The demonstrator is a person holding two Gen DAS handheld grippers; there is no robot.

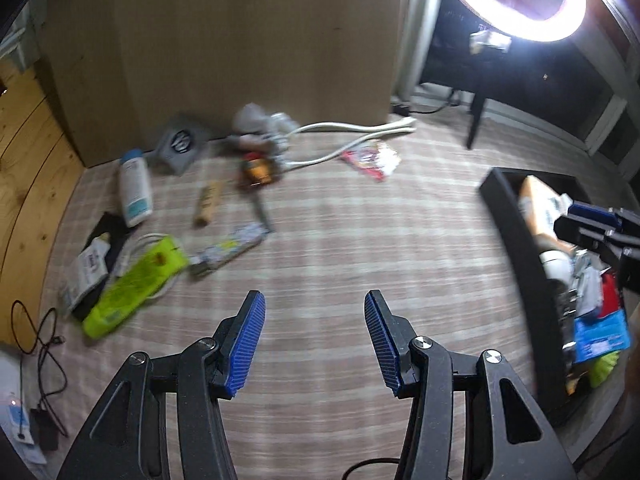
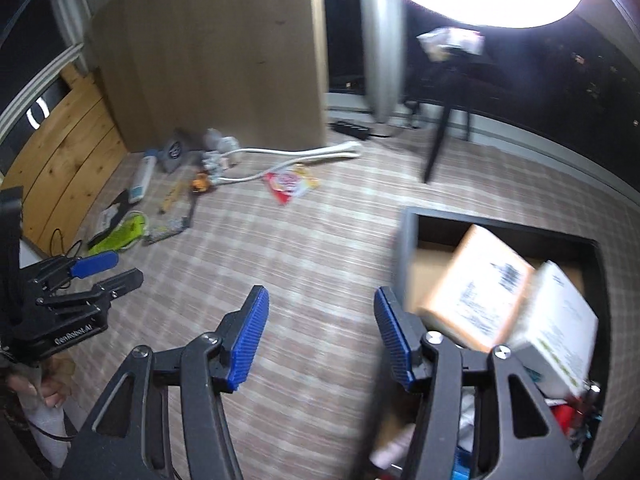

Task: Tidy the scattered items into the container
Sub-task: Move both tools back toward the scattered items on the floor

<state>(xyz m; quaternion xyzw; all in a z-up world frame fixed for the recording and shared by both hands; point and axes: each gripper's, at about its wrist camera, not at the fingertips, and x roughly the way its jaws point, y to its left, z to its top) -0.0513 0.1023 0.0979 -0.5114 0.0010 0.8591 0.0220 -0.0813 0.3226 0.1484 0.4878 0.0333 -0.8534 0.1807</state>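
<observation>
The scattered items lie in a loose cluster on the plaid carpet (image 1: 340,240), up against a tall cardboard panel (image 1: 248,40) on the far left. A white bottle (image 1: 135,188) lies flat, long axis running toward the panel, cap end at the far side. Just right of it a tan tube (image 1: 208,204) lies roughly parallel. A lime pouch (image 1: 134,288) lies on a slant, its near end toward the left gripper, over a white cable; beside it a small white packet (image 1: 86,276) rests on something dark. A long printed strip (image 1: 230,248) slants from the pouch's top toward the right. Farther back are a grey box (image 1: 180,144), an orange-black item (image 1: 258,170), a crumpled white heap and a white power strip (image 1: 352,130). A red-and-white snack bag (image 1: 372,158) lies apart, toward the right.

Between the cluster and the black bin (image 2: 412,232) there is a broad stretch of bare carpet. The bin sits at the right, open-topped, holding a tilted tan box (image 2: 476,284), a white box (image 2: 556,320) leaning beside it, and red, blue and white wrappers lower down.

The left gripper (image 1: 314,340) hovers over bare carpet, jaws apart, nothing between them. The right gripper (image 2: 320,336) hangs at the bin's near left corner, jaws apart and empty.
</observation>
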